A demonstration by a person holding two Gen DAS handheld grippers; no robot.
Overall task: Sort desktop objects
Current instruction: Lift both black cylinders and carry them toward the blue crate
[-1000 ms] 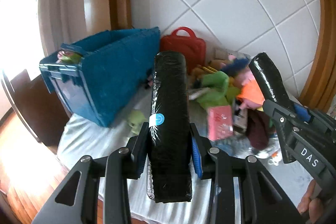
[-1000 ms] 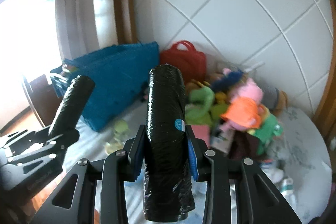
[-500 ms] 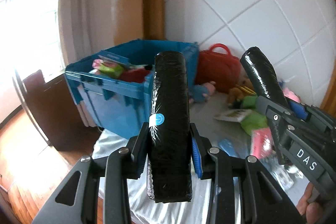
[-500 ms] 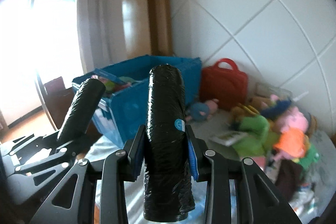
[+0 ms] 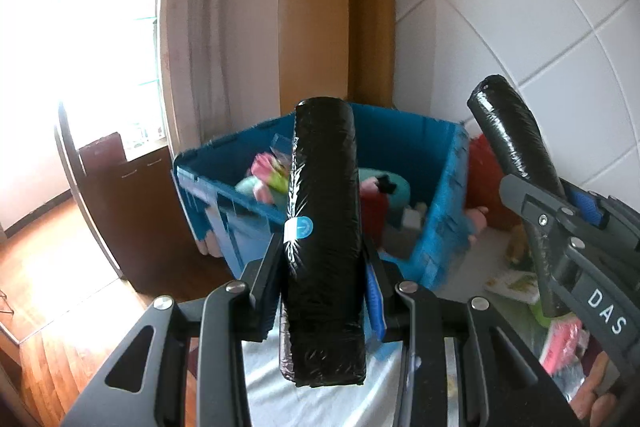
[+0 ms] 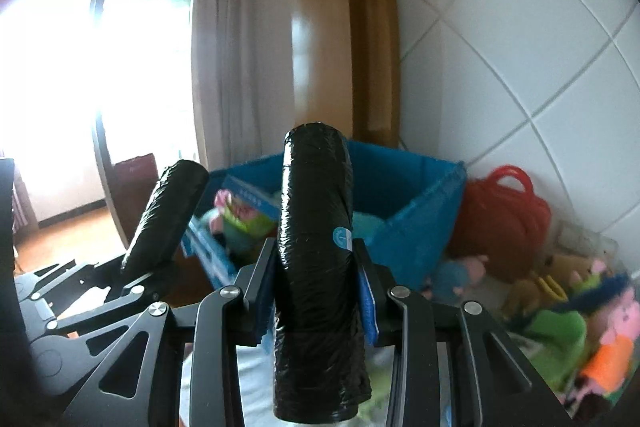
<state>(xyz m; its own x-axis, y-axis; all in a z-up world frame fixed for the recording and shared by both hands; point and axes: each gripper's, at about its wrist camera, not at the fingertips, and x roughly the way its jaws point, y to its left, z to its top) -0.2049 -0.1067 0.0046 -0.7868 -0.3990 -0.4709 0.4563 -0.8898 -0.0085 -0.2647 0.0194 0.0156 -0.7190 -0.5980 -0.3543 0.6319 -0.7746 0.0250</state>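
Note:
My left gripper [image 5: 325, 287] is shut on a black film-wrapped roll [image 5: 324, 211] with a small blue sticker, held upright between its blue pads. My right gripper [image 6: 316, 291] is shut on a second black roll [image 6: 316, 227] of the same kind. Each gripper with its roll also shows at the edge of the other's view: the right roll [image 5: 516, 147], and the left roll [image 6: 168, 215]. Straight ahead, beyond both rolls, stands an open blue crate [image 5: 440, 211] holding several soft toys and a book.
The crate [image 6: 416, 227] sits on a white-clothed table [image 5: 320, 403] against a tiled wall. To its right are a red bag [image 6: 504, 223], a pile of plush toys [image 6: 560, 327] and small booklets [image 5: 516, 281]. A dark cabinet [image 5: 132, 211] and bright window lie to the left.
Both grippers swung left with their rolls and rose slightly. The toy pile slid off to the right, and the crate's open top now faces me.

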